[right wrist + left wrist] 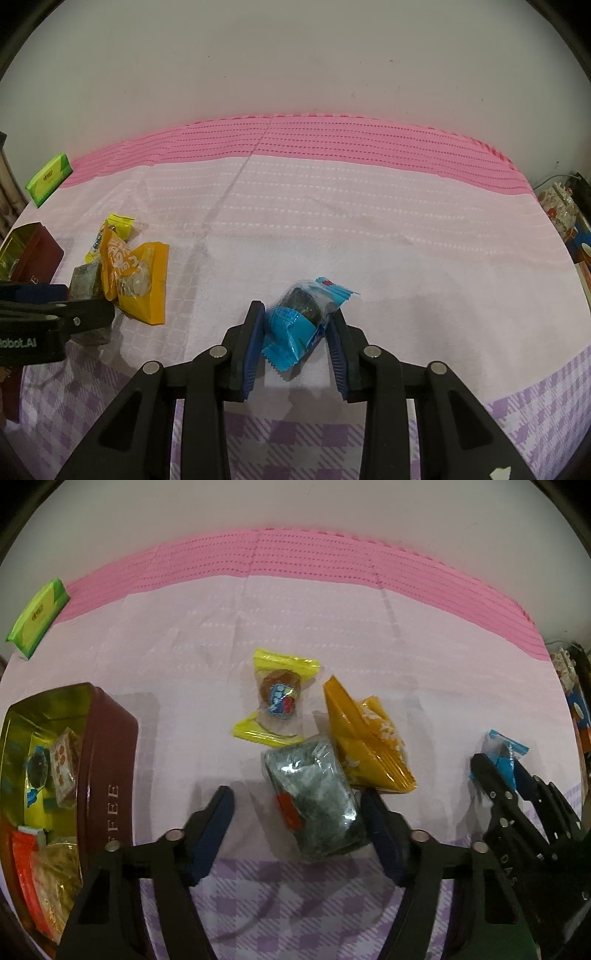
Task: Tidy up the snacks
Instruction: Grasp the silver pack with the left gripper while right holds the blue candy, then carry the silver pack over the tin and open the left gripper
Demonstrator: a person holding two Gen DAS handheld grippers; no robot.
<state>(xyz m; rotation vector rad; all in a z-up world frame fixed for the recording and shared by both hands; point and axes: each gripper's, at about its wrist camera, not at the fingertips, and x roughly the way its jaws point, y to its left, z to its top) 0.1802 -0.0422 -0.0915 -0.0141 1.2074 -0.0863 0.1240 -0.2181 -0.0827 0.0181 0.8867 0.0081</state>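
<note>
My left gripper point(297, 805) is open around a clear-wrapped grey-green snack point(314, 797) lying on the cloth; its right finger touches the wrapper, the left stands apart. A yellow-ended candy point(277, 698) and an orange packet point(365, 738) lie just beyond it. My right gripper point(297, 325) is closed to the sides of a blue-wrapped snack point(301, 321) resting on the cloth; it also shows in the left wrist view point(504, 755). The orange packet point(136, 273) and the left gripper point(55, 317) show at the left of the right wrist view.
An open dark-red tin point(107, 768) holding several wrapped snacks stands at the left, also seen in the right wrist view point(37, 251). A green pack point(37, 616) lies at the far left near the wall. Clutter point(561, 214) sits past the table's right edge.
</note>
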